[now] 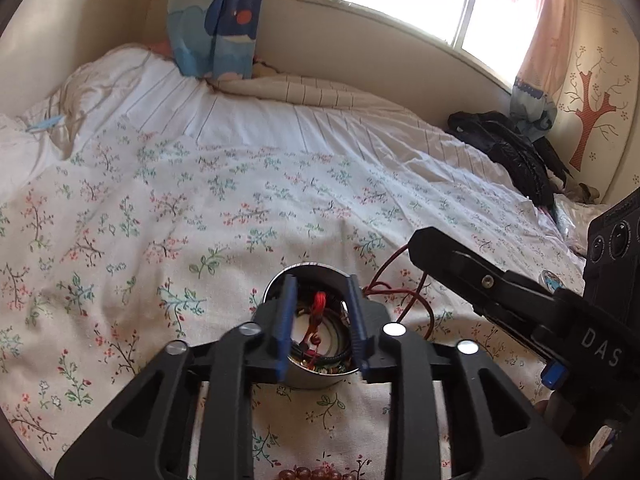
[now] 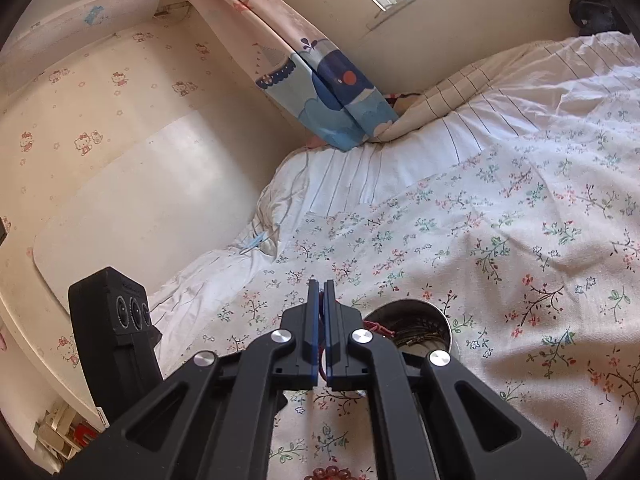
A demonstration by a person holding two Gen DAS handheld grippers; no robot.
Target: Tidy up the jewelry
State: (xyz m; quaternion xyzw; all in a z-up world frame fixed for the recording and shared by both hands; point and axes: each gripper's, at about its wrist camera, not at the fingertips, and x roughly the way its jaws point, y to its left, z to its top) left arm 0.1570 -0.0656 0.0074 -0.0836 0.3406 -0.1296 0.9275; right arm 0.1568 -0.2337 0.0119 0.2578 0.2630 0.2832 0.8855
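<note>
A round metal tin sits on the floral bedsheet and holds bangles and a red tassel cord. My left gripper is open, its blue pads either side of the tin's mouth, just above it. A dark red cord trails from the tin's right rim toward my right gripper. In the right wrist view the right gripper is shut on this red cord, left of the tin. A brown bead bracelet lies at the bottom edge, also in the right view.
The floral bedsheet covers the bed. A black jacket lies at the far right by the window. Curtains hang at the bed's far side. The wall and headboard stand to the left.
</note>
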